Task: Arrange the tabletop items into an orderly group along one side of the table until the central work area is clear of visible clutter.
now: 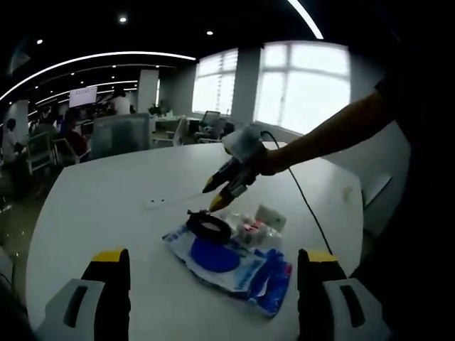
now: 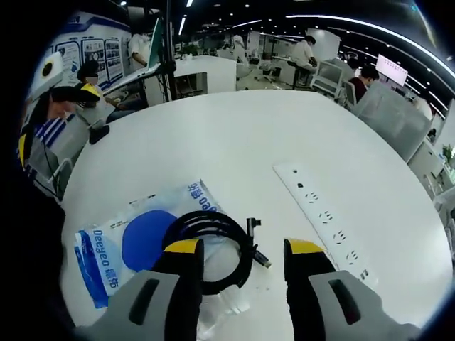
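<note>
Right tongs (image 2: 238, 259) hang released over the coiled cable (image 2: 213, 245) on the slick bag (image 2: 135, 238), left tongs (image 1: 213, 266) released too; a pinch risks snagging the bag or uncoiling the loop.

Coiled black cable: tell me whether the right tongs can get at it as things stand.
Probably yes. The right tongs stand open right above the coiled black cable, which lies on the blue and white packet with nothing over it. The white power strip lies off to one side, out of the way.
</note>
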A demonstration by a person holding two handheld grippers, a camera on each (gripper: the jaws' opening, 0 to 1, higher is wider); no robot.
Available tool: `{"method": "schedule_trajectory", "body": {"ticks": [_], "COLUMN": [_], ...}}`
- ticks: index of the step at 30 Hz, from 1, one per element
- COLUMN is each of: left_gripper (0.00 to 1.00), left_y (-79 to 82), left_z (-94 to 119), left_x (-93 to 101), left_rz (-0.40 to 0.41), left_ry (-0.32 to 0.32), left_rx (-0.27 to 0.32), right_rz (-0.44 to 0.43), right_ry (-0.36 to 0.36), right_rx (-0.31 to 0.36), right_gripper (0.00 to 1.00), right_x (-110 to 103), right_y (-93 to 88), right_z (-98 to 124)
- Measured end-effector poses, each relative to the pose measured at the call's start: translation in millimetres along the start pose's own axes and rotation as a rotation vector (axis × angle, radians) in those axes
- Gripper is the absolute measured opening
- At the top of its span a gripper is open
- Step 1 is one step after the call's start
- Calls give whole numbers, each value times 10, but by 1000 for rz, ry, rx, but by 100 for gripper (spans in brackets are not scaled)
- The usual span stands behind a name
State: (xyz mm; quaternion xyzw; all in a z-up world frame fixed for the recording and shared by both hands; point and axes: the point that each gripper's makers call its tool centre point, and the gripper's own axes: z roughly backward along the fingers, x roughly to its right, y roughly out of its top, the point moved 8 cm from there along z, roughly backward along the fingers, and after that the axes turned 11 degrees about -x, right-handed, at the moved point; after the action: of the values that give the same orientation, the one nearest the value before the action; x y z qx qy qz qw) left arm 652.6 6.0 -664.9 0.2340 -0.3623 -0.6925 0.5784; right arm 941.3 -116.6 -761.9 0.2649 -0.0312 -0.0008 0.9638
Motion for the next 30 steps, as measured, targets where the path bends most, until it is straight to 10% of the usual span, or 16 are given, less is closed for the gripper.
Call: {"method": "schedule_trajectory", "body": {"ticks": [30], "left_gripper": [97], "left_y": [-33], "left_z": [-325], "left_x": [-165], "left_rz": [3], "left_ry": [-45], "left_rx": [-78], "right_rz": [122], "right_ry": [27], "right_rx": [-51], "right_gripper": [18], "right_x": [76], "right_y": [-122], "right_z": [-572]}}
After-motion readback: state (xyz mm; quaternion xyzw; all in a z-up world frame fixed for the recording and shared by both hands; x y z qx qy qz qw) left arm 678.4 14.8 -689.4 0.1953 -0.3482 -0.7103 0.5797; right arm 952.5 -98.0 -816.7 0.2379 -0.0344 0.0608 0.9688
